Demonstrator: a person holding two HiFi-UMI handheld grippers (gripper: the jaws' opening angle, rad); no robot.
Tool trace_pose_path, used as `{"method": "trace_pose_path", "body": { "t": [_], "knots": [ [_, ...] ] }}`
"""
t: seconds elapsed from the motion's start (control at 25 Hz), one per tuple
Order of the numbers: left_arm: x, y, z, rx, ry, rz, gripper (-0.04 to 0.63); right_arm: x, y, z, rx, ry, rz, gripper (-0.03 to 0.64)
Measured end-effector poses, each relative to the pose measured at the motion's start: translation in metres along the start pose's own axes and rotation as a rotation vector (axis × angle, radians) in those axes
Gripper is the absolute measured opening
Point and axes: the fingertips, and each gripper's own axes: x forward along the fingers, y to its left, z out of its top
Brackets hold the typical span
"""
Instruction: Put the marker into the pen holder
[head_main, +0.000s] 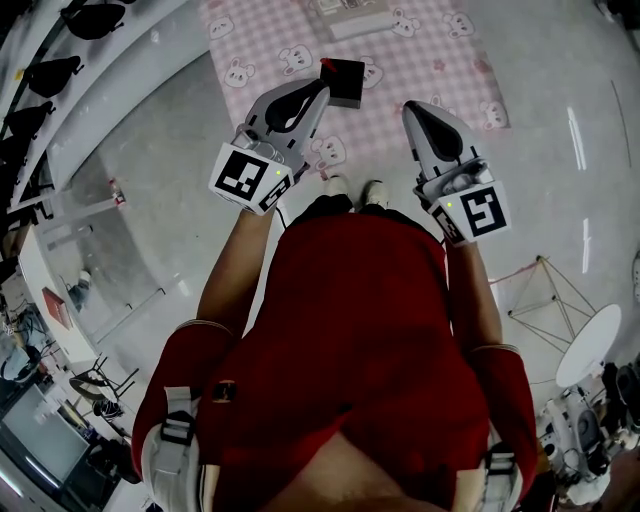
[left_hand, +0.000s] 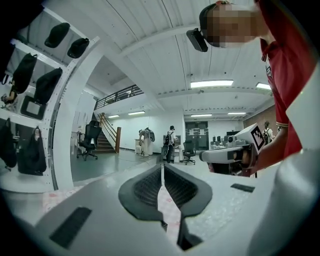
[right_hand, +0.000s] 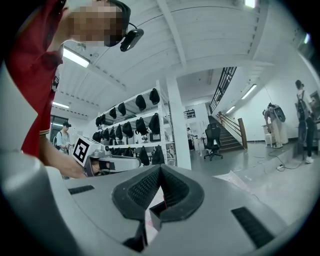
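Observation:
No marker shows in any view. A black square box (head_main: 345, 80) with a red corner stands on a pink checked cloth (head_main: 420, 50) with bunny prints, far below; I cannot tell if it is the pen holder. My left gripper (head_main: 322, 92) is held up in front of the red shirt, its tip over that box. Its jaws are shut with nothing between them (left_hand: 162, 167). My right gripper (head_main: 410, 108) is held level beside it, also shut and empty (right_hand: 160, 170). Each gripper appears in the other's view: the right gripper (left_hand: 232, 152) and the left gripper (right_hand: 107, 162).
White shelves with black bags (head_main: 60, 70) run along the left, and show as shelves (right_hand: 135, 130) in the right gripper view. A staircase (left_hand: 107, 137), office chairs and standing people are in the hall. A wire stand (head_main: 545, 290) and a round white table (head_main: 590, 345) are at the right.

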Motion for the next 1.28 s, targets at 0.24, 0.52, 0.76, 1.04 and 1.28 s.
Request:
{"method": "trace_pose_path", "body": {
  "t": [0.24, 0.52, 0.76, 1.04, 1.28],
  "knots": [
    [-0.013, -0.012, 0.008, 0.001, -0.026, 0.019, 0.006, -0.004, 0.012, 0.003, -0.007, -0.007, 0.03, -0.003],
    [-0.019, -0.029, 0.015, -0.001, -0.052, 0.006, 0.006, -0.004, 0.024, 0.007, -0.008, -0.018, 0.058, -0.003],
    [-0.021, -0.036, 0.02, -0.005, -0.064, -0.01, 0.006, -0.003, 0.032, 0.011, -0.017, -0.019, 0.066, -0.003],
    [-0.019, -0.034, 0.019, -0.018, -0.07, -0.008, 0.006, -0.004, 0.032, 0.01, -0.025, -0.014, 0.06, -0.003],
    [-0.017, -0.033, 0.016, -0.025, -0.067, -0.01, 0.006, -0.003, 0.03, 0.006, -0.018, -0.009, 0.053, -0.003]
  ]
}}
